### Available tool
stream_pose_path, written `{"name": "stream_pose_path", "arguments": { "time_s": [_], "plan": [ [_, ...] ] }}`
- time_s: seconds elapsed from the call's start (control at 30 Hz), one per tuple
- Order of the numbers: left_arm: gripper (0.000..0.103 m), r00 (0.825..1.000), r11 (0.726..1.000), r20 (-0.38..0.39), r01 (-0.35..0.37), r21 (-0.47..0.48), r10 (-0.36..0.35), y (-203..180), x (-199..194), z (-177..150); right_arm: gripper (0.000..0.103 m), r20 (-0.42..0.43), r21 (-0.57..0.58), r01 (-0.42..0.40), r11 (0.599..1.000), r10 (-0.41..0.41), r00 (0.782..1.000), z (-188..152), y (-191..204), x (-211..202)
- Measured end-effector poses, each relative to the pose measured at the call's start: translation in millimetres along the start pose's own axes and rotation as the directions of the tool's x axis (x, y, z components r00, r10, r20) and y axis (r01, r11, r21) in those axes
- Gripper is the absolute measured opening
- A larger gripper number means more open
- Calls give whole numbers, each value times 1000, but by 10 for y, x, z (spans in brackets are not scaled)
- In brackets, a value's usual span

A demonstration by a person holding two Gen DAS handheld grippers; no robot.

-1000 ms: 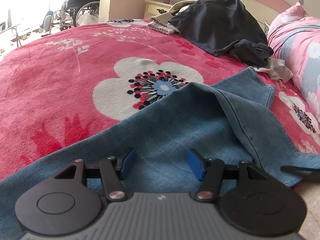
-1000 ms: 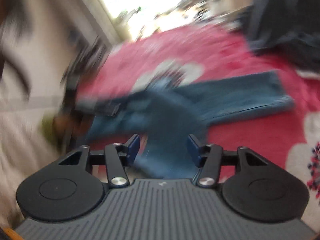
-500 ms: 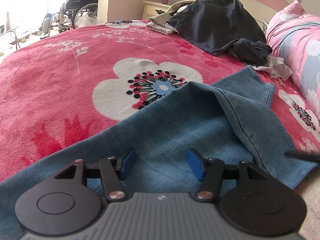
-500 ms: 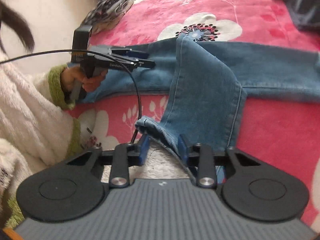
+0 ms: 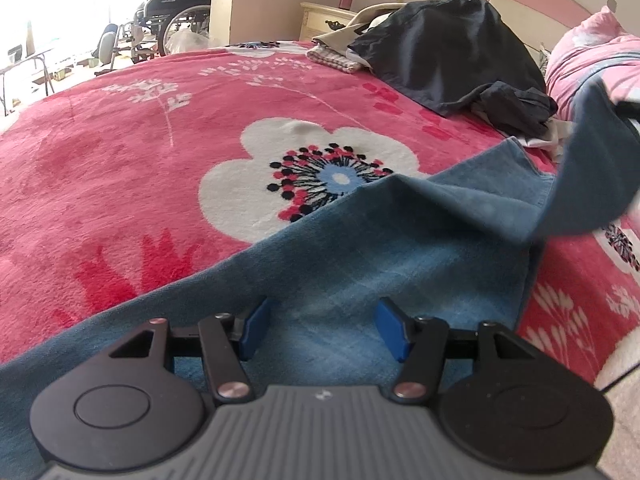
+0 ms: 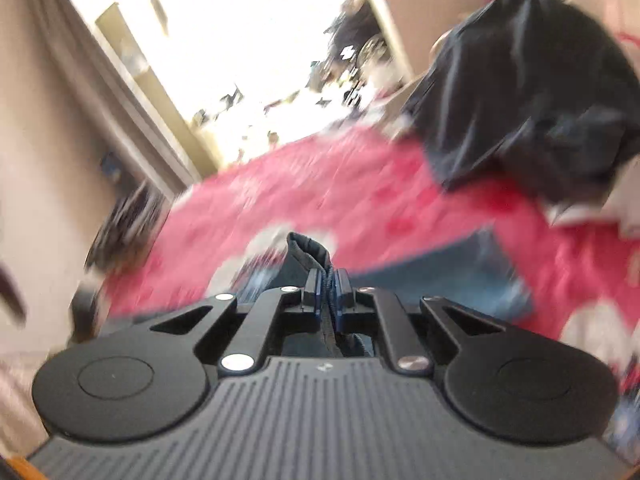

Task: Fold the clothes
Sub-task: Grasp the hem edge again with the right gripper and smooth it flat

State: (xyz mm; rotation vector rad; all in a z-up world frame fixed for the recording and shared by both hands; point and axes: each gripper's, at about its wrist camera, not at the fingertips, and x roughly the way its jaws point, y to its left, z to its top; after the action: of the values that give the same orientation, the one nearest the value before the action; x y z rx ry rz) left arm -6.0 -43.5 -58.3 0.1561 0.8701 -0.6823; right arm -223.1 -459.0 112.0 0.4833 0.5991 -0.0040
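Pink floral blanket point(image 5: 120, 168) covers the bed under me, with a heap of dark clothes point(image 5: 452, 52) up near the headboard and a bright doorway beyond. Spread across the near side of that blanket are the jeans point(image 5: 360, 264), one leg running flat towards the pillows while the other has left the bed. Half a second ago my right gripper point(image 6: 327, 285) had its fingers spread around the hem of that leg, which draped down towards me over the bed's edge; now the pads are pressed together on the denim hem, a fold of it standing up between them, and that view has swung up in a blur towards the doorway. From the left side I see the result: the leg that lay draped a moment ago now hangs lifted at the right edge of view, curling in the air above the blanket. My left gripper point(image 5: 322, 330) has not shifted in that time; its blue fingers stay spread wide just over the denim, gripping nothing, and whether they touch the cloth I cannot tell. I judge this to be the fold that lays one leg onto the other, with the carry under way. What it will call for is bringing the hem down in line with the flat leg's hem, and the thick denim may slide or bunch at the crotch if my left side does not steady it.
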Motion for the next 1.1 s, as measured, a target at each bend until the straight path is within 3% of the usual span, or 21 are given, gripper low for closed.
{"name": "stream_pose_path", "arguments": {
  "time_s": [0.2, 0.33, 0.47, 0.57, 0.67, 0.83, 1.1],
  "plan": [
    [60, 1000, 1000, -16, -7, 4, 7, -11, 17, 25, 5, 37, 127, 110, 986, -116, 993, 376, -775, 418],
    [60, 1000, 1000, -28, -6, 24, 6, -17, 28, 30, 0, -8, 240, 207, 948, -212, 977, 307, -1271, 760],
    [60, 999, 999, -39, 1, 33, 0, -8, 36, 43, 0, -71, 285, 360, 888, -355, 932, 211, -1553, 924],
    [60, 999, 1000, -42, 2, 30, 0, 0, 17, 49, 3, -8, 394, 315, 863, -340, 941, 100, -1578, 790],
    [60, 999, 999, -42, 17, 51, -15, -47, -38, 22, 4, 52, 539, 197, 819, -266, 963, -109, -1446, 595],
    [60, 997, 991, -47, 63, 121, -58, -208, -149, -68, 11, 26, 730, 117, 673, -199, 980, -588, -1316, 530],
    [58, 992, 963, -56, 122, 241, -112, -481, -323, -227, 12, -24, 831, 133, 540, -204, 979, -878, -1497, 855]
  ]
}}
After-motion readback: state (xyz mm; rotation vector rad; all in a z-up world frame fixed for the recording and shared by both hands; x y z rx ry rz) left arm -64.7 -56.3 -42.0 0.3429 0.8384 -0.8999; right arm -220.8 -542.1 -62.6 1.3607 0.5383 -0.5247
